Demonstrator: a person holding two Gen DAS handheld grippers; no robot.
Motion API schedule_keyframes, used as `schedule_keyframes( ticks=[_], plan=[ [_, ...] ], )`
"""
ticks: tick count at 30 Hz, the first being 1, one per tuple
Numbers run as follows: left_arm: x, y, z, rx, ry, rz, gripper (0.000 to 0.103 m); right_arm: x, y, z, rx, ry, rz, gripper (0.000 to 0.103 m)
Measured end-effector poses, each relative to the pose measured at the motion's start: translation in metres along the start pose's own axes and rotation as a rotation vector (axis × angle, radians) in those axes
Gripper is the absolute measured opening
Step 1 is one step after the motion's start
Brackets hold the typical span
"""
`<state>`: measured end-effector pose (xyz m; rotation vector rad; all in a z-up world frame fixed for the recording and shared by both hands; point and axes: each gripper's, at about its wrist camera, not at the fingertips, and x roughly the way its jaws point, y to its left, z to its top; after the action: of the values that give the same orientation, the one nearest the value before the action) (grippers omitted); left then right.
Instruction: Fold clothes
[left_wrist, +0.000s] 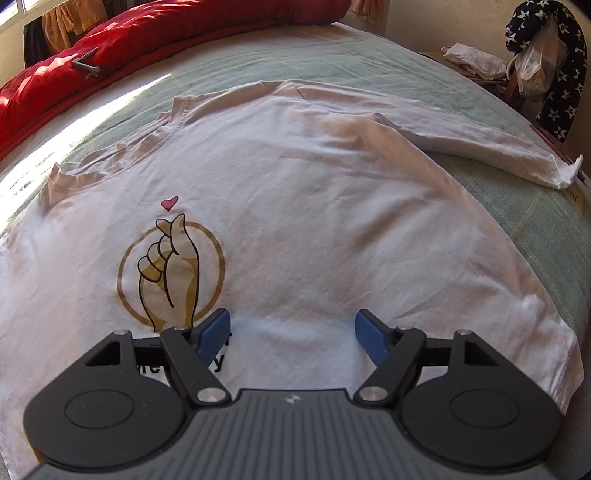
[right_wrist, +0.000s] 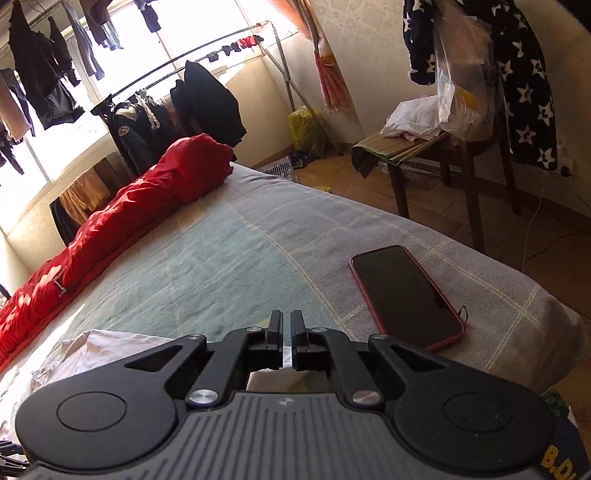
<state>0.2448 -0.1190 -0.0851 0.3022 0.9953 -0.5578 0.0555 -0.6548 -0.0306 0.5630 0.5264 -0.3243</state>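
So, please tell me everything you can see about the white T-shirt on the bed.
The white T-shirt lies spread flat, print side up, on the green blanket. It looks like soft cotton, lightly wrinkled. It shows a gold circle with a finger-heart hand, a small pink heart above, and black lettering partly hidden. One sleeve stretches toward the bed's edge.

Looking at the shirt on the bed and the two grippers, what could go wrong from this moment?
1. The right gripper is shut, but whether it pinches any cloth is hidden; it may come up empty.
2. The phone lies near the bed's edge, close to the sleeve; a dragged sleeve might push it off.
3. The left gripper hangs open above the white shirt, pinning nothing, so the shirt could slide.
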Motion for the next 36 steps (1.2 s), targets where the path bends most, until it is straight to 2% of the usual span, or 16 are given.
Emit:
schedule_keyframes(
  ticks=[5,9,16,19,23,25,27,31,36],
  plan=[
    [0.000,0.001,0.000,-0.002,-0.002,-0.008,0.076,0.012,0.018,-0.006,-0.079,0.033,0.021,0.011],
    [-0.006,-0.003,0.002,0.019,-0.014,0.007,0.076,0.034,0.051,-0.004,-0.164,0.072,0.096,0.016],
    [-0.032,-0.011,0.008,0.018,-0.112,-0.052,0.076,0.111,0.147,0.004,-0.355,0.172,0.298,0.026],
    [-0.034,-0.012,0.008,0.010,-0.146,-0.049,0.076,0.154,0.183,0.003,-0.421,0.235,0.348,0.032],
    [-0.032,-0.015,0.005,0.026,-0.178,-0.016,0.076,0.211,0.214,-0.005,-0.493,0.334,0.371,0.037],
    [-0.030,-0.014,0.002,0.022,-0.189,-0.009,0.076,0.233,0.221,-0.011,-0.519,0.380,0.384,0.039],
    [-0.029,-0.013,0.000,0.020,-0.198,-0.005,0.076,0.241,0.221,-0.014,-0.555,0.395,0.358,0.039],
    [-0.026,-0.010,-0.006,0.011,-0.213,0.007,0.076,0.218,0.192,-0.009,-0.556,0.378,0.358,0.039],
    [-0.017,-0.016,-0.008,-0.004,-0.210,-0.009,0.076,0.193,0.144,-0.009,-0.592,0.409,0.291,0.043]
  ],
)
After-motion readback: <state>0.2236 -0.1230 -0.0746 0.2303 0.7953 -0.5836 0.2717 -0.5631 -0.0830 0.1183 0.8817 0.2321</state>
